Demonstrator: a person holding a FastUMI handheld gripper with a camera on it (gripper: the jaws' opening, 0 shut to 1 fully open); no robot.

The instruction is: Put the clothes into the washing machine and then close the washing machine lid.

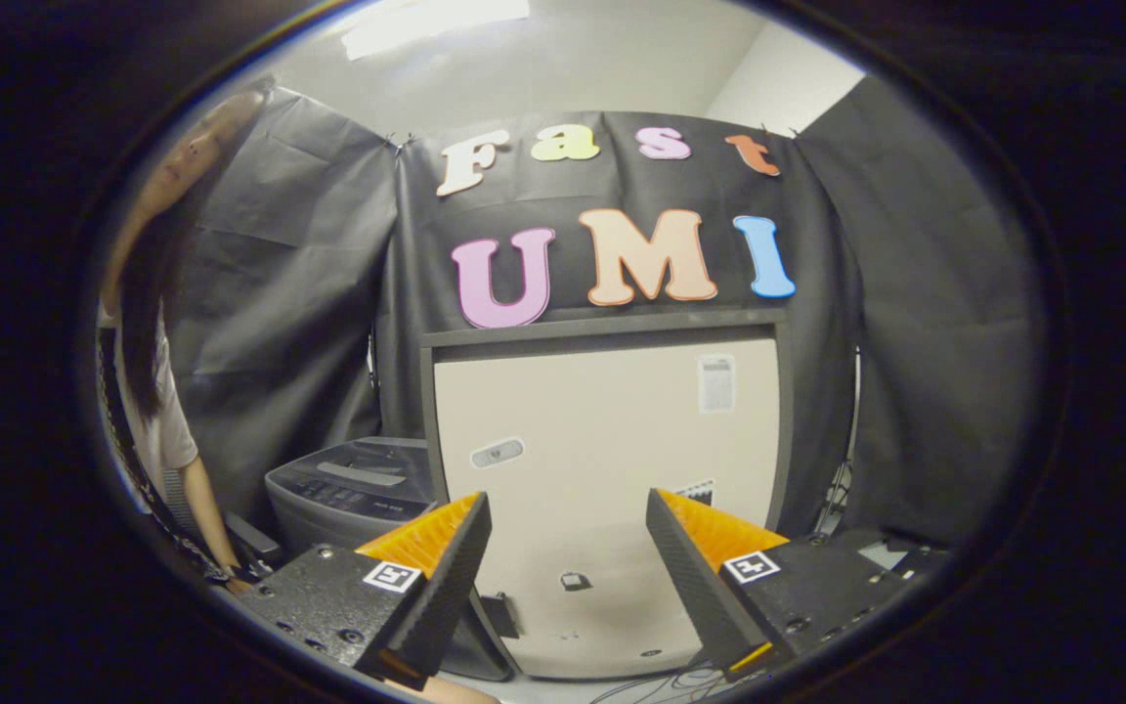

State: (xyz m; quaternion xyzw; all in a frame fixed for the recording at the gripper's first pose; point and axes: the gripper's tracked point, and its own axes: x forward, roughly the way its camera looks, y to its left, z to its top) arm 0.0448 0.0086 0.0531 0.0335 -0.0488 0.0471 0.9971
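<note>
My gripper (568,508) is open, with nothing between its fingers. Just beyond them stands a big cream panel with a dark grey frame (602,440), upright and facing me; it looks like the raised washing machine lid, though I cannot tell for sure. Left of the left finger a grey washing machine top with a control panel (353,489) shows. No clothes are in sight.
A person (157,372) stands at the far left, an arm reaching down beside the grey machine. Black cloth walls close the booth behind and on both sides. Cables (661,684) lie on the floor below the cream panel.
</note>
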